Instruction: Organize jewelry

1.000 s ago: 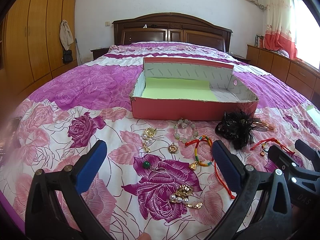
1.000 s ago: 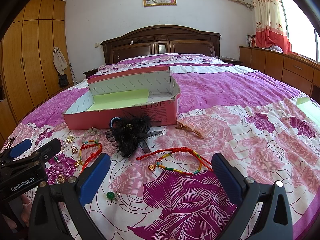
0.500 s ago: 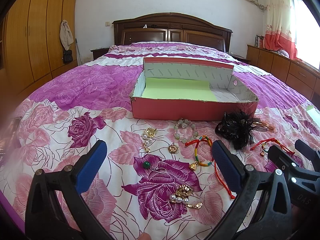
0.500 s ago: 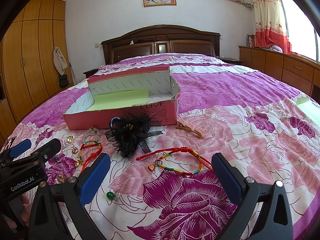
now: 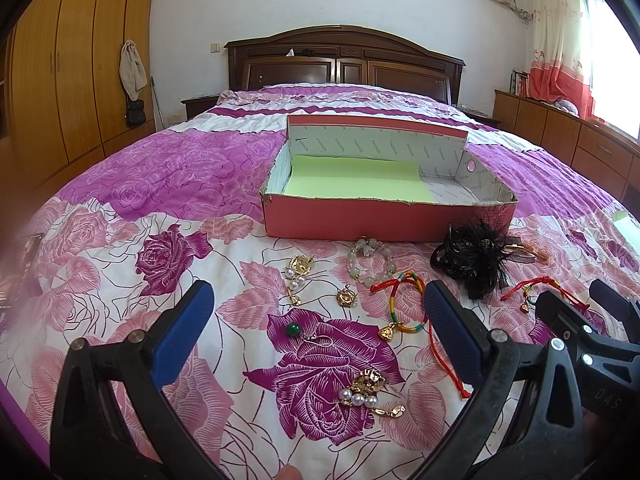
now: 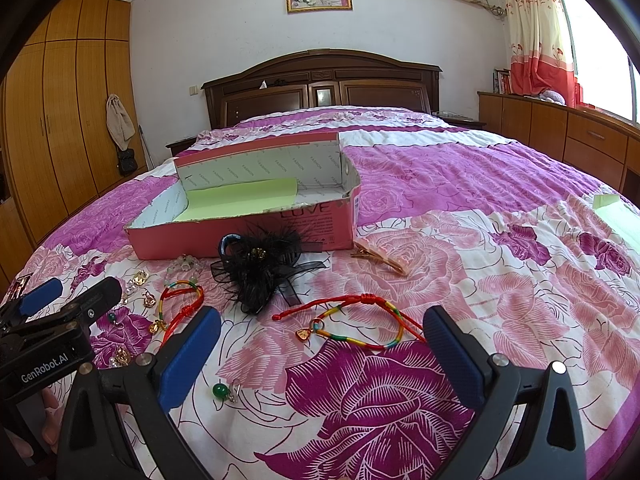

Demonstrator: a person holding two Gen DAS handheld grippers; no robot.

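Both grippers, left gripper (image 5: 316,320) and right gripper (image 6: 320,344), hover with jaws released over jewelry scattered near the bed's foot edge; the pink box (image 5: 384,220) waits empty, likely to collect it

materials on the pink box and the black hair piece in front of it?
Pink box: looks like matte paperboard; a ragged, torn front rim exposes pale printed lining. Black hair piece: apparently feathers and sheer mesh ribbon, given wispy fringes and see-through loops, with a gold-toned bead centre.
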